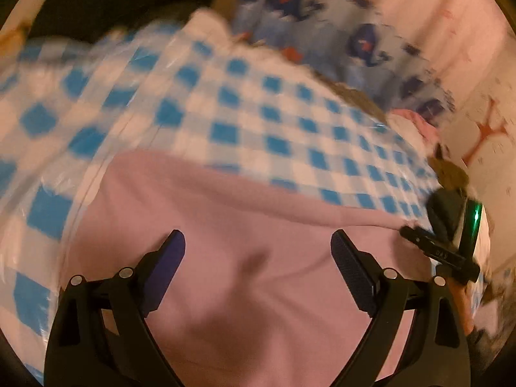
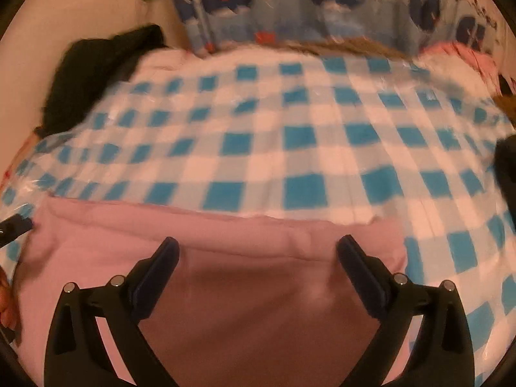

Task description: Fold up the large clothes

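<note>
A: Left wrist view first. What do we have?

B: The left gripper hangs over the pink garment, jaws spread wide with nothing between them. The garment lies flat on the blue-and-white checked cover, apparently under clear plastic, of what I take to be a bed. Its far edge runs off to the right, where the right gripper sits at the corner. Everything is motion-blurred, so I can't say whether that one touches the cloth from here.

A: And the right wrist view?

B: The right gripper is also wide open and empty, above the garment's far hem, which looks like a doubled band along the edge. The left gripper's tip shows at the garment's left corner. A whale-print cloth stands along the back and a dark garment lies at the far left, both well clear.

A: So the step?

B: My guess: taking hold for the next fold. To do it well, each pair of jaws should close on a corner of the same edge, catching every layer of the hem, not just the top one. Lift both sides evenly, keep the edge taut between them, and avoid pinching the plastic sheet underneath.
</note>
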Demonstrator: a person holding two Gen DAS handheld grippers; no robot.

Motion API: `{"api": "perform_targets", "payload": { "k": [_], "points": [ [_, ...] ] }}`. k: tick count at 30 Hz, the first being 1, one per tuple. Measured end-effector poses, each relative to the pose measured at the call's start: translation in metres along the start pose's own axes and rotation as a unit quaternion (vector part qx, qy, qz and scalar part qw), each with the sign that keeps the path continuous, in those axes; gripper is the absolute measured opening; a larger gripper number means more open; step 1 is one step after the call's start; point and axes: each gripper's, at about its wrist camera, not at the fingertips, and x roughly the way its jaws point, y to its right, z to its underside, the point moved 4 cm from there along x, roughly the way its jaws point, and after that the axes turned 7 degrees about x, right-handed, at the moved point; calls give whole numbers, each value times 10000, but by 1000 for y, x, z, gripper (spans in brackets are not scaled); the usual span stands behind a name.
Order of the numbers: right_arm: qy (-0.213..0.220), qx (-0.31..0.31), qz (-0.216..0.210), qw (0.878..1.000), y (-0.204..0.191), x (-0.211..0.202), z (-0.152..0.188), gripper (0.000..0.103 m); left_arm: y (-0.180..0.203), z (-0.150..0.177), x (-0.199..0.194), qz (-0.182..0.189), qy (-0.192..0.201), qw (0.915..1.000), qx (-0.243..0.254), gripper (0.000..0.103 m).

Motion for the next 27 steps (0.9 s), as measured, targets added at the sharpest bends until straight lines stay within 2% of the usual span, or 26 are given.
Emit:
{"api": "perform_targets", "payload": {
  "k": [1,2,4,6,9,11,13,14,17,18,20,21,22,24,27],
  "points": [
    [-286,146,-90,9994,7,20,5,95,-14,8,13,76,-105,9997,-195,88],
    [-476,330,-409,9975,9,32,9,96,-21,14,22,236,-179,9990,-325,88],
    [-366,325,-499,9976,9,37,9,96,-29,23,31,392,-36,9983,-434,88],
    [-425,391,-587,9966,11,42,11,96,-29,27,35,314,26,9988,-367,88],
    [-622,450,-620,9951,14,39,10,96,-25,26,36,147,-254,9992,-277,88],
    [-410,426,-581,9966,12,5,6,95,-26,23,13,76,-204,9990,-400,88],
    [-70,365,-939,9949,5,-39,11,96,-23,27,-24,200,55,9988,-441,88],
    [163,141,-944,9953,-1,-65,19,96,-19,34,-45,193,218,9992,-285,88],
    [469,-368,-734,9955,-8,-100,52,96,-18,60,-75,-47,432,9991,-6,88],
    [468,-433,-625,9960,-6,-98,60,96,-22,68,-77,-153,436,9989,-3,88],
    [85,-327,-343,9988,12,-63,86,96,-33,84,-68,-248,321,9991,-122,88],
    [37,-172,-490,9986,20,-51,94,97,-41,93,-60,-205,330,9990,-231,88],
    [177,-26,-679,9975,25,-44,99,97,-44,99,-55,-184,438,9986,-244,88],
    [301,-98,-586,9978,23,-45,100,97,-43,105,-46,-386,549,9977,-116,89],
    [15,-79,-541,9985,23,-47,94,96,-42,101,-45,-560,378,9977,-55,89]
  ]
}}
